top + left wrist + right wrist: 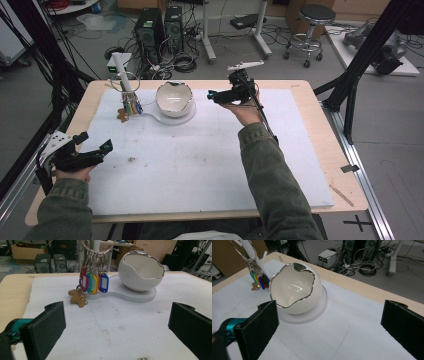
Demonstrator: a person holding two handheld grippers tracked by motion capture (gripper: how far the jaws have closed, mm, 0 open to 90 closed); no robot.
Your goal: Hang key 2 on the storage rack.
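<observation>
- Hidden or unclear: in the right gripper view the bunch of key tags is partly covered by the bowl; its ring is cut off at the top edge of the left gripper view. The exact tag count is hard to read; at least five colours show in the left gripper view.
- Right hand-held gripper: held above the far middle of the counter, jaws spread wide, holding nothing. The bowl sits just to its left in the high view, apart from it; in the right gripper view the bowl lies ahead, nearer one jaw than the other.
- Left hand-held gripper: over the counter's near left edge, jaws wide apart, empty. Bowl and key tags lie well ahead of it, toward the far edge.
- Bowl: white, jagged silver rim, upright on a white base plate near the far edge.
- Key tags hang from a white post at the far left; a brown charm lies on the white mat beside the base plate.
- Count: two hand-held grippers, one bowl, one base plate, one bunch of tags, one charm.
</observation>
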